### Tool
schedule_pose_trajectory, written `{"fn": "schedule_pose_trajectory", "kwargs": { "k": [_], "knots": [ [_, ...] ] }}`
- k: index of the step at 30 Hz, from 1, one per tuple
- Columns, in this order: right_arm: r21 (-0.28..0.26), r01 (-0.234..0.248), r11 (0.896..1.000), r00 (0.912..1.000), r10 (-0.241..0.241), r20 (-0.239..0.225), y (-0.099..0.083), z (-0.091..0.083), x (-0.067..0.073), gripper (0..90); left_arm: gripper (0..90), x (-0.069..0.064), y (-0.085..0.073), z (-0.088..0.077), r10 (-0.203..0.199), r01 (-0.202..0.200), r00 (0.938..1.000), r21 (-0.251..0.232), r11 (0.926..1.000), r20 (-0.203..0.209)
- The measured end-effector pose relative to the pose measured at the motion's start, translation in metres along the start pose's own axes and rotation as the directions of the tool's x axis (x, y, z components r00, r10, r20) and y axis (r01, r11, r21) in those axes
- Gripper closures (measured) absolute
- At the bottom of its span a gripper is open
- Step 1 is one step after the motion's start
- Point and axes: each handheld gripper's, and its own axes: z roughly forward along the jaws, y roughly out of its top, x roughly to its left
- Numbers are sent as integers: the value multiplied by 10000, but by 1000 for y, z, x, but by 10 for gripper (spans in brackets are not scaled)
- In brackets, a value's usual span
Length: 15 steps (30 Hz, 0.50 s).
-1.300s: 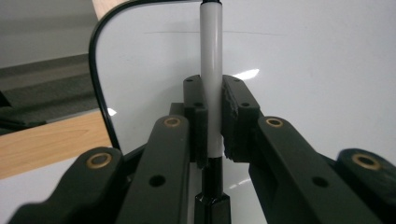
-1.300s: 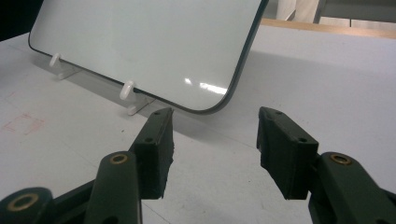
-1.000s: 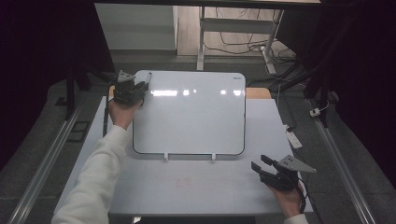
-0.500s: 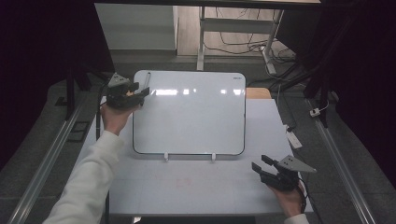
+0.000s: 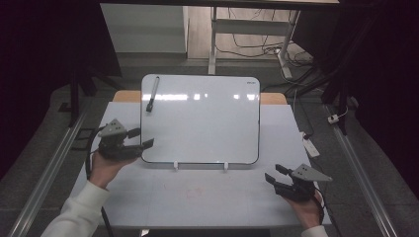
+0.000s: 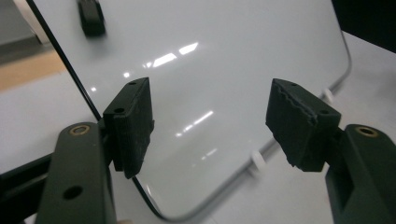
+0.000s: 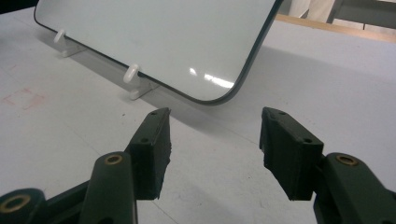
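Your left gripper point(image 5: 132, 143) has come down from the whiteboard's point(image 5: 202, 118) far left corner to its near left corner, leaving the marker point(image 5: 152, 94) lying on the board up there; its jaws have just been opening, nothing between them. The marker's long axis runs nearly away from you, closer to your left hand. Your right gripper point(image 5: 274, 177) waits released and empty (near the board's near right corner). No containers here.
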Motion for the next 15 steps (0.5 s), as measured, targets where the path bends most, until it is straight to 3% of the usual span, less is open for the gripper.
{"fn": "schedule_pose_trajectory", "kwargs": {
  "k": [4, 11, 15],
  "knots": [
    [41, 177, 9998, 9998, -176, -70, 0, 1, 1, 427, 309, -8, -24, -7, -251, 247, 9994, 206, 9995, 220],
    [107, 526, 9986, 9986, -526, -47, 1, 1, 2, 427, 296, -23, -57, -14, -243, 208, 9985, 704, 9973, 495],
    [66, 675, 9977, 9977, -675, 20, 3, 1, 2, 424, 290, -29, -70, -20, -338, 294, 9975, 694, 9972, 623]
  ]
}}
